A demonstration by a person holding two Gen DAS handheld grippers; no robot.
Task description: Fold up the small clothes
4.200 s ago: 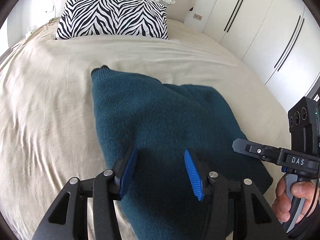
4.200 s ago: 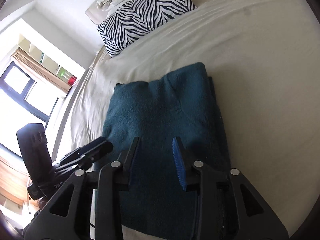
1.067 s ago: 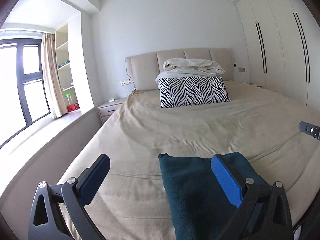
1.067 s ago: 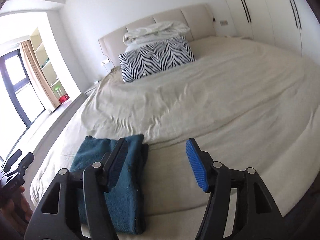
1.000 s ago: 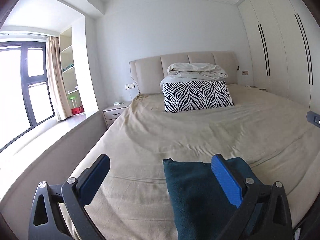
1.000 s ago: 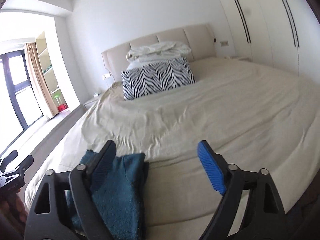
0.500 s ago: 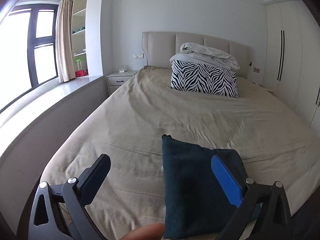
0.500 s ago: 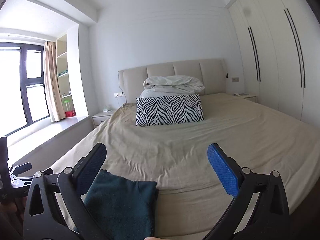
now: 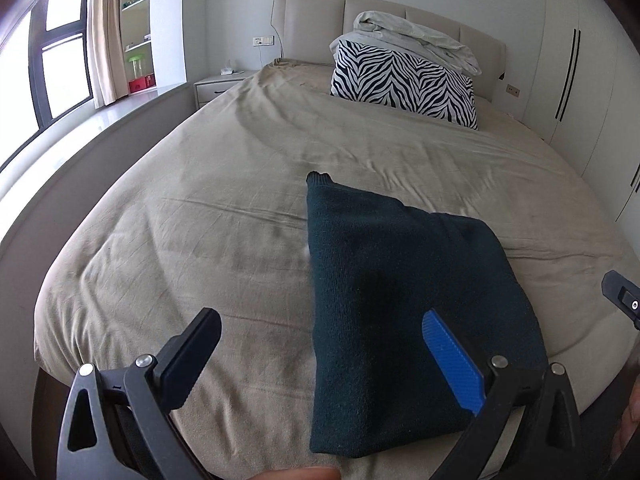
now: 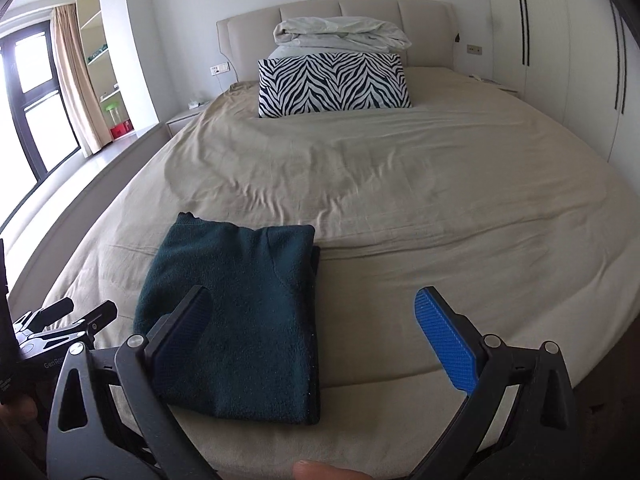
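Observation:
A dark teal knitted garment (image 9: pixel 404 300) lies folded into a compact rectangle near the foot of the bed (image 9: pixel 200 240); it also shows in the right wrist view (image 10: pixel 244 304). My left gripper (image 9: pixel 324 352) is wide open and empty, held back from the bed's foot edge, with the garment's near left edge between its fingers. My right gripper (image 10: pixel 316 328) is wide open and empty, with the garment's right edge in front of its left finger (image 10: pixel 184 324). Neither gripper touches the garment.
The beige bed sheet (image 10: pixel 400 184) is lightly wrinkled. A zebra-print pillow (image 10: pixel 332 84) and a bundled white duvet (image 10: pixel 340 32) sit at the headboard. White wardrobes (image 10: pixel 560 60) stand on the right, a window (image 9: pixel 52 68) and nightstand (image 9: pixel 218 86) on the left.
Both grippers have opened wide and pulled back from the folded garment toward the foot of the bed. In the last half second both views tilted down a little.

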